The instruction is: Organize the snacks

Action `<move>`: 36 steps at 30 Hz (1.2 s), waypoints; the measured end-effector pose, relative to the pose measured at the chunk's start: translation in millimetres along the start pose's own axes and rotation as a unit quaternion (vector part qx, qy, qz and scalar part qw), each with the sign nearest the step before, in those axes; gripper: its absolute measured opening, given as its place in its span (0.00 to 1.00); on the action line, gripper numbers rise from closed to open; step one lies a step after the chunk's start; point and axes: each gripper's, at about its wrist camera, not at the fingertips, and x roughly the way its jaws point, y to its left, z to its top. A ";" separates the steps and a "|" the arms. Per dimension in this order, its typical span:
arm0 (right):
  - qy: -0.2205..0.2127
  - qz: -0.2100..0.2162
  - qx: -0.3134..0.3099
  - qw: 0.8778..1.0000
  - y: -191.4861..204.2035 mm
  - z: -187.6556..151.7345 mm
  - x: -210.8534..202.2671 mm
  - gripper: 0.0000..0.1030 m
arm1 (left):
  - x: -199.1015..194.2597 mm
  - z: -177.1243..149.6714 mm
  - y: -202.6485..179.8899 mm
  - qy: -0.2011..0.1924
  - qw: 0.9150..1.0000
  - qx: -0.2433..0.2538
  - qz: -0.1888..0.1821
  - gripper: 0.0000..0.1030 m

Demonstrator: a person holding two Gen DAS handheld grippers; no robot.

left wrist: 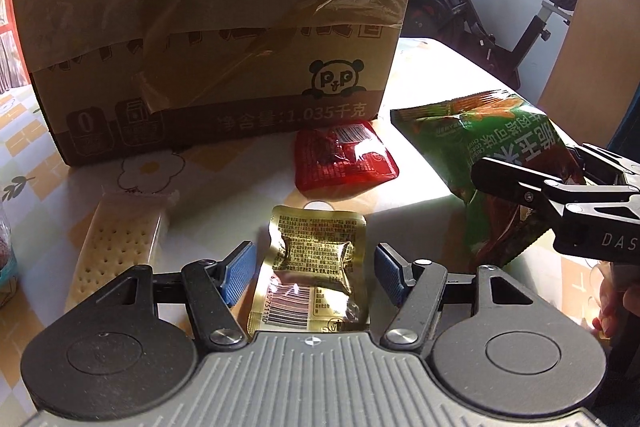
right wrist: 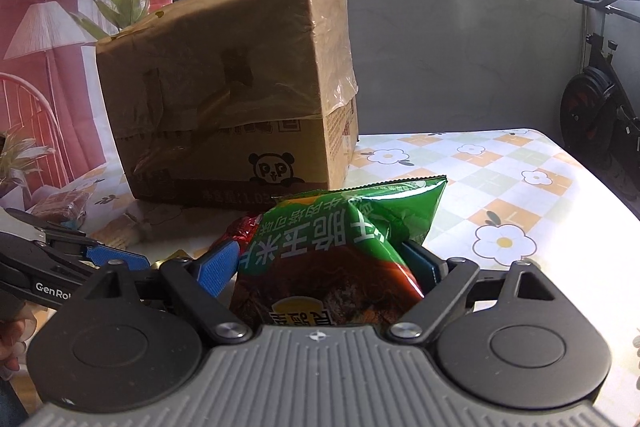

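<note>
Right wrist view: right hand-held gripper [right wrist: 320,267] has the green chip bag [right wrist: 344,239] between its pads, looks clamped, and the bag hides the red packet [right wrist: 242,227]. Left hand-held gripper [left wrist: 312,273] hangs open over the gold sachet [left wrist: 316,267] on the table [left wrist: 224,187], sachet's near end cut off.

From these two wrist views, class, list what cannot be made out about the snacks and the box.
- Brown cardboard box: contents hidden by its walls, both views.
- Green crinkled snack bag: lower end hidden behind the right gripper, right view.
- Clear-wrapped red snack: cut off by the left edge, left view.
</note>
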 end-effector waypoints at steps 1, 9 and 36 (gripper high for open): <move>-0.001 0.001 0.000 1.000 -0.2 -0.5 -0.4 0.86 | 0.0 0.0 0.1 -0.001 1.000 0.001 0.002 0.66; -0.001 0.004 0.003 1.000 -2.3 -2.2 -1.8 0.86 | -7.3 -7.2 -3.7 -0.016 0.999 0.030 -0.005 0.52; 0.001 -0.005 -0.011 1.000 4.8 -3.1 0.5 0.86 | -46.5 -11.0 21.4 -0.076 0.997 -0.016 -0.026 0.52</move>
